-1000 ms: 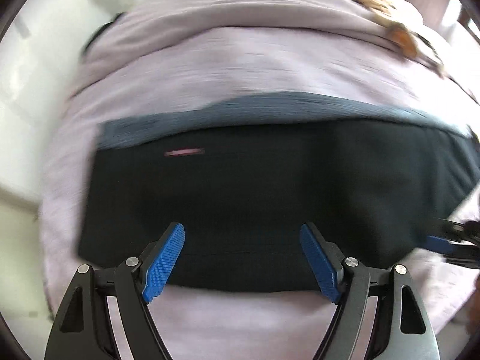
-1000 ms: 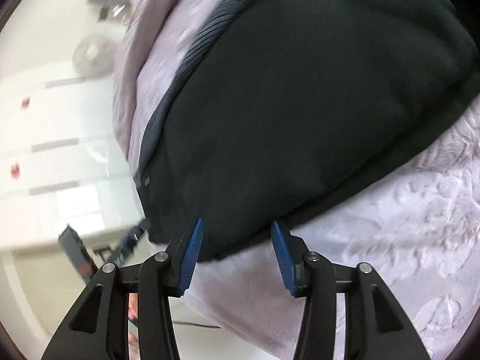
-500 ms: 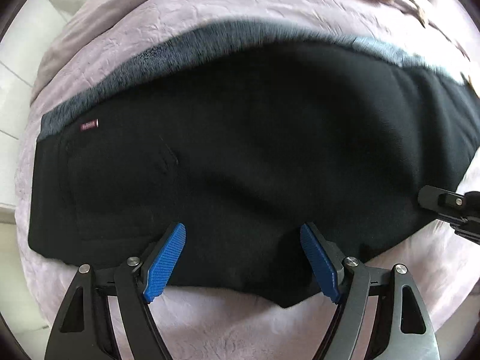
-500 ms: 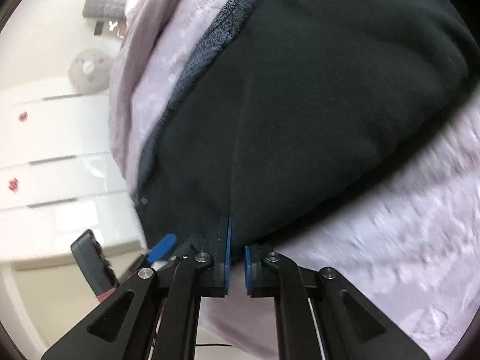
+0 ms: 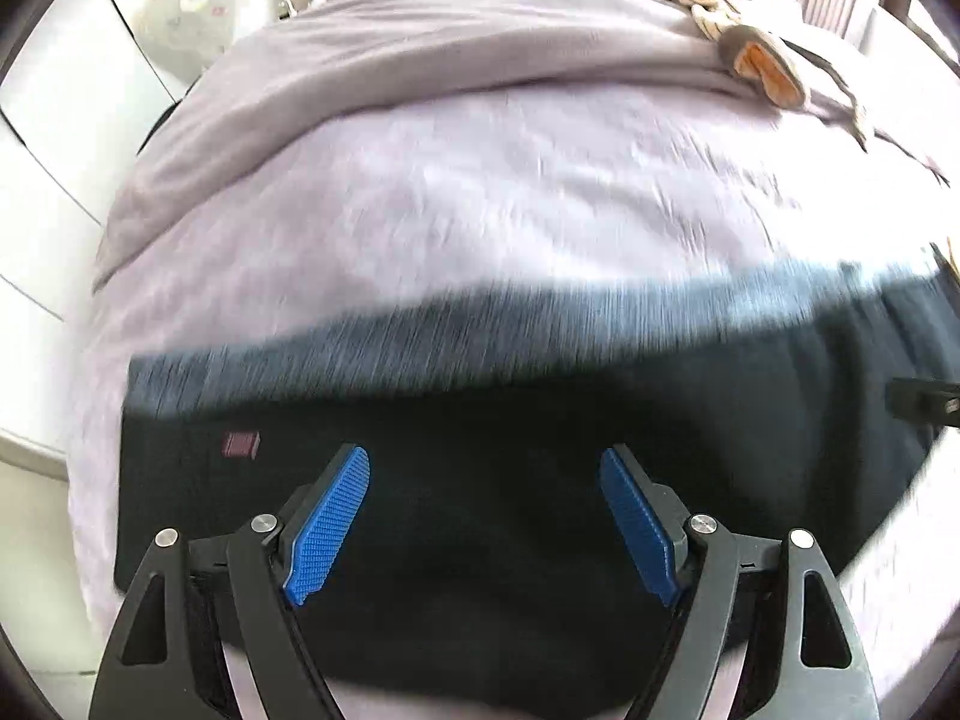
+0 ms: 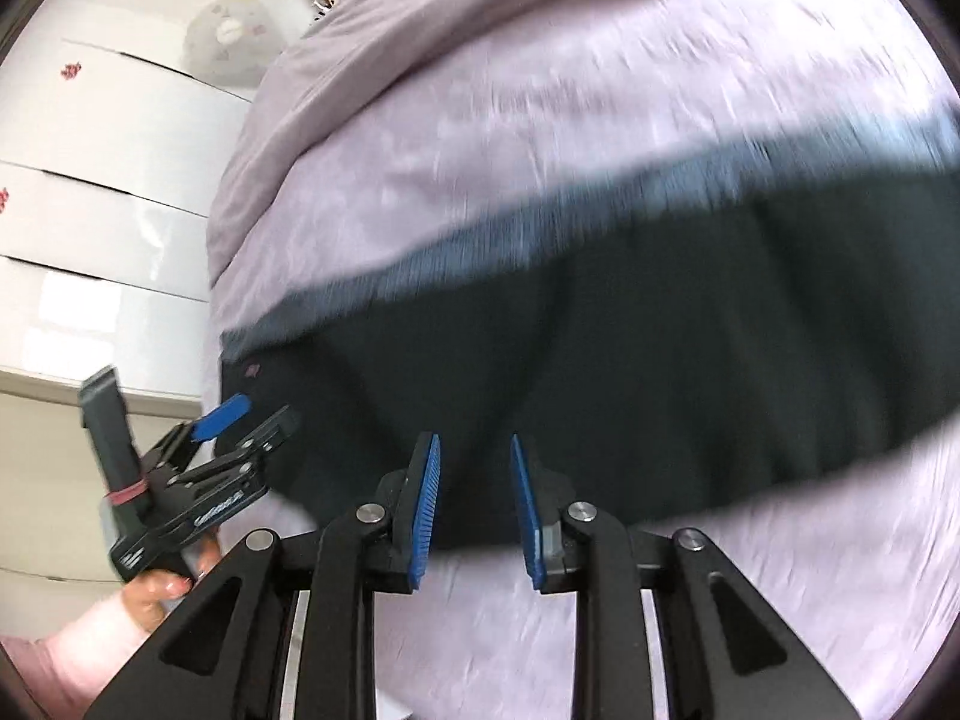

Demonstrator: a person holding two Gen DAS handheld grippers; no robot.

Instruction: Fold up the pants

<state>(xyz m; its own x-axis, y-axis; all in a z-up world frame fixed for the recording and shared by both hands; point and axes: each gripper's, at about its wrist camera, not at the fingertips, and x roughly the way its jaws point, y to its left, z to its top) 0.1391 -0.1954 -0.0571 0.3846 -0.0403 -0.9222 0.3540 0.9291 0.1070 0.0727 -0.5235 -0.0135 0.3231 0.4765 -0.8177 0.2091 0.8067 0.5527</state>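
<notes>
Black fleece pants [image 5: 540, 516] with a grey ribbed waistband [image 5: 480, 336] lay folded into a flat band across the pale lilac bedspread [image 5: 480, 192], probably for a final fold. Above them, the left gripper [image 5: 485, 516] held its fingers wide apart and empty. Over the near edge, the right gripper [image 6: 475, 510] was opening, its fingers gripping nothing.

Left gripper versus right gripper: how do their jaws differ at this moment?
The left gripper has its jaws spread wide; the right gripper shows a much narrower gap and is opening. Both hang over the dark pants on the lilac bedspread, gripping nothing, with blue pads.
</notes>
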